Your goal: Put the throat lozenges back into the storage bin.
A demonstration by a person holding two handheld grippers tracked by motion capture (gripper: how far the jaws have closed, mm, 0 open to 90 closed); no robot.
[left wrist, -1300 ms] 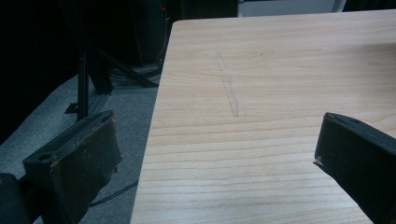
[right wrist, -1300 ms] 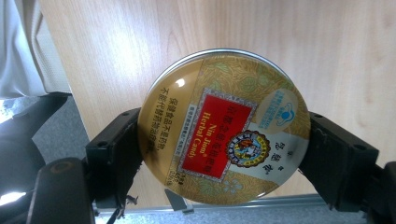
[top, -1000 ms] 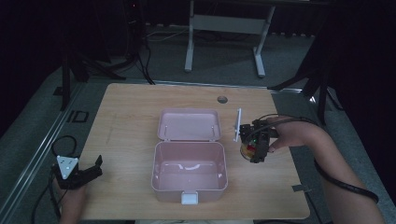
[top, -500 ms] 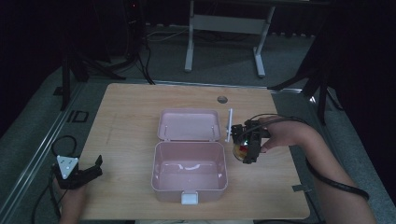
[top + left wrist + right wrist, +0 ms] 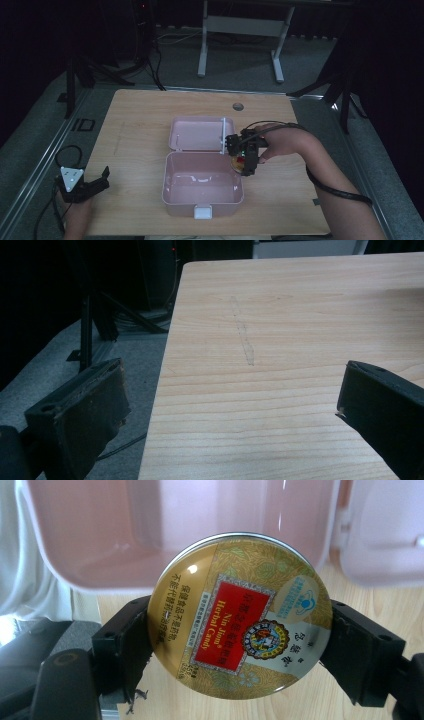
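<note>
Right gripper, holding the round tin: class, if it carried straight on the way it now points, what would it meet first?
Probably the open pink box. In the right gripper view, the right gripper clamps the gold candy tin with the box's hollow directly ahead. Depth is unclear, so rim or inside floor could come first.

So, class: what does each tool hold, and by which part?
The right tool grips a round gold tin by opposite edges; the left tool is open, holding nothing.

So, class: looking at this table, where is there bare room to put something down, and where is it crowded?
Bare wood lies left of the pink box, between it and the left gripper, and along the table behind the lid. The box's tray is also bare. It is crowded at the box's right rim, where the right gripper holds the tin.
</note>
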